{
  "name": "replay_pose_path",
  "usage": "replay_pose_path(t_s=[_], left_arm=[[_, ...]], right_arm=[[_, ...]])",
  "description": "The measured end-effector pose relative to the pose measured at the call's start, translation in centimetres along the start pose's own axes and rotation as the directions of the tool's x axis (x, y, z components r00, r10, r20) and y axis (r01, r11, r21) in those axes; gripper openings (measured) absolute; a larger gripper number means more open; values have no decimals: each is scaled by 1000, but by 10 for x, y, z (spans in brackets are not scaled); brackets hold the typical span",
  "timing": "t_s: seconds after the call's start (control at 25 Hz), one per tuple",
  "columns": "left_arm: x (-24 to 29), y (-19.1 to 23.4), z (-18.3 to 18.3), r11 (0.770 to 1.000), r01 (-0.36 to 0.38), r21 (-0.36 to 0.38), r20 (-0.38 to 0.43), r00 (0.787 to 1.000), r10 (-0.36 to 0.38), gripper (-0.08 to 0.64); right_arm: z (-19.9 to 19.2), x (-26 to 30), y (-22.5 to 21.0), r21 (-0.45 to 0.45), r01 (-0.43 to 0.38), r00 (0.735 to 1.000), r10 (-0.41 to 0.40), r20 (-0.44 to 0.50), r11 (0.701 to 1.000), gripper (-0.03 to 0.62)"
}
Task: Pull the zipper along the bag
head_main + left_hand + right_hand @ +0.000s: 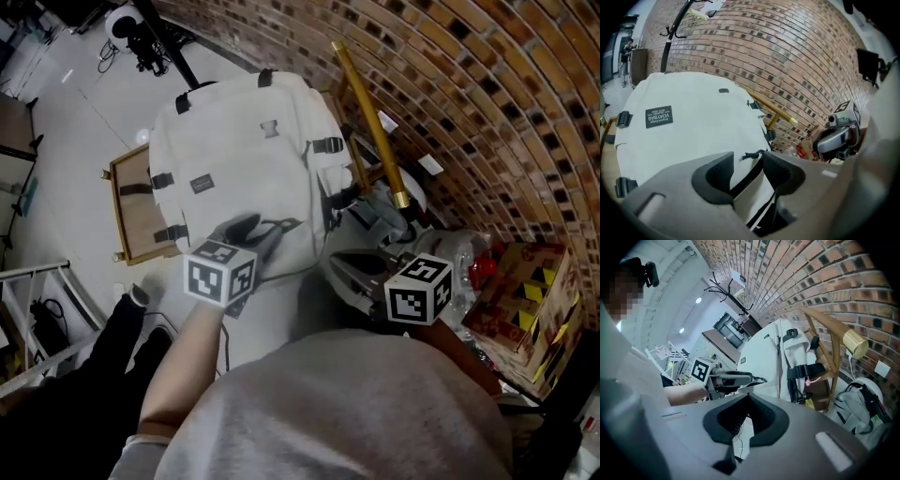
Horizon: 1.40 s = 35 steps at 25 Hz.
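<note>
A white backpack [246, 155] lies against a wooden frame below the brick wall; the left gripper view shows its front panel [689, 126] with a dark label. My left gripper [270, 227] sits at the bag's lower right edge. Its jaws stand open [748, 160], and a dark zipper pull cord [752, 154] lies between the fingertips with no pad pressing on it. My right gripper [336, 265] hangs just right of the bag, off the fabric. Its jaws are shut [749, 398] on nothing. The right gripper view shows the bag's side [764, 357] with black straps.
A yellow pole [370, 122] leans on the brick wall [469, 84] beside the bag. A wooden frame [127, 211] juts out at the bag's left. A grey-white bag [384, 211] and a cardboard box [525, 291] lie to the right. A black stand [155, 47] is beyond.
</note>
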<state>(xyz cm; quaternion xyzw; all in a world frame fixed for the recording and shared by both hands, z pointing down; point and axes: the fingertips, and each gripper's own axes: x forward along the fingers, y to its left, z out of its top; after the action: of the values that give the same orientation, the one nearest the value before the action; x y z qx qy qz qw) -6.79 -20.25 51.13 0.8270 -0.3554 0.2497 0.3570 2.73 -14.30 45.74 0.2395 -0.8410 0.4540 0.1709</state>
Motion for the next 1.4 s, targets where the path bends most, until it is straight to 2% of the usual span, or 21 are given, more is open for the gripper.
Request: replay_pose_path(t_s=[0.24,0.4,0.48,0.6,0.88,1.12,1.24,1.4], left_arm=[[5,3,0,999,-1,-36,-13,1000,0,184],[4,4,1,999,-8,-48,3,1000,8,89],[3,4,3,998,-7,-61,12,1000,7,2],[2,2,2,997,21,-80,16,1000,-19,2],[1,0,9,997,47,-64,20,999,-46,2],[10,-6,8,996,75,-45,-33,996,-77,2],[18,-6,8,994,90,-66,-50,994,-94,55],[28,4,12,995,33,-96,-66,997,-39,95]], right_arm=[[4,6,-7,6,-9,1000,9,-22,1000,-2],[6,12,-15,14,-7,1000,7,-29,1000,-2],[4,15,-19,19,-6,999,7,-36,1000,-2],[2,19,-20,20,-8,999,9,-48,1000,-2],[3,22,-16,10,-12,999,12,-51,1000,-2],[10,19,-17,2,-9,999,10,-35,1000,-2],[12,17,-19,-3,-5,1000,5,-30,1000,-2],[14,14,-24,-1,0,1000,0,-25,1000,-2]])
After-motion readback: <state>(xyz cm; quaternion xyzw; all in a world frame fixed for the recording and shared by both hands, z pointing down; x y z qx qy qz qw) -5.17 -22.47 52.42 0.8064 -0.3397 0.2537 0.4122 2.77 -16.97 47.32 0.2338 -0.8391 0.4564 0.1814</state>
